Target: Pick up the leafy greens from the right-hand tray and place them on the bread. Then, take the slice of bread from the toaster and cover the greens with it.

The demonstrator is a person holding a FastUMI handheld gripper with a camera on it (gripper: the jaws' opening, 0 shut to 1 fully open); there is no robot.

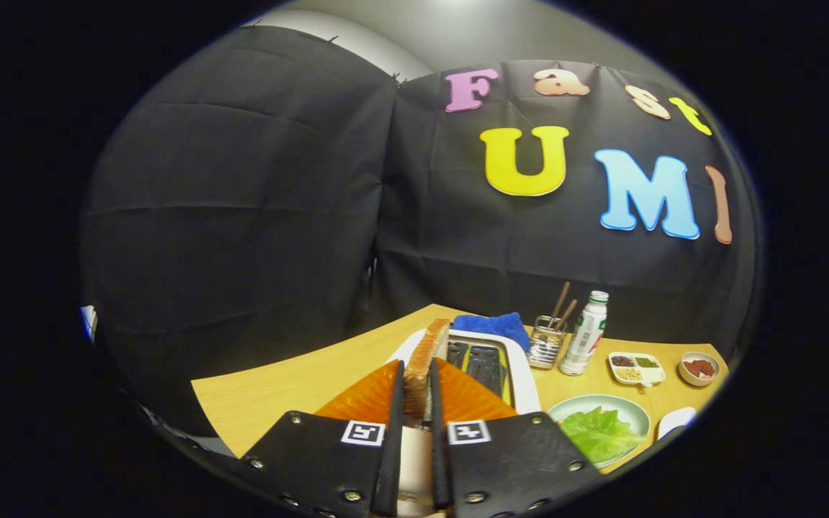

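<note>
Gripper view: the gripper [415,392] has its two fingers pulled in narrow, and they're clamped on a slice of bread [429,352] standing on edge between them. Both fingers press on its flat sides, and the crusty top edge sticks out past the tips.

The slice is up in the air, above the wooden table [292,385]. Right behind and below it sits the toaster [490,363], white with dark slots on top, just beyond the fingertips. A blue cloth [501,324] is bunched up at the toaster's far end.

Off to the right of the fingers there's a pale green plate [627,409] with the greens [598,432] lying on it, a crinkly lettuce-looking leaf spread flat. I can't tell whether there's bread under the leaf. It's well apart from the slice in the gripper.

Further back on the table: a little wire holder [545,344] with a couple of brown sticks poking out, touching or just beside a white bottle [586,338] with a green cap. To the right of those is a small divided dish [635,367] with bits of seasoning in its compartments, then a small bowl [699,367] with something reddish in it. There's also a white thing [676,421] just past the plate, too cut off to make out.
</note>
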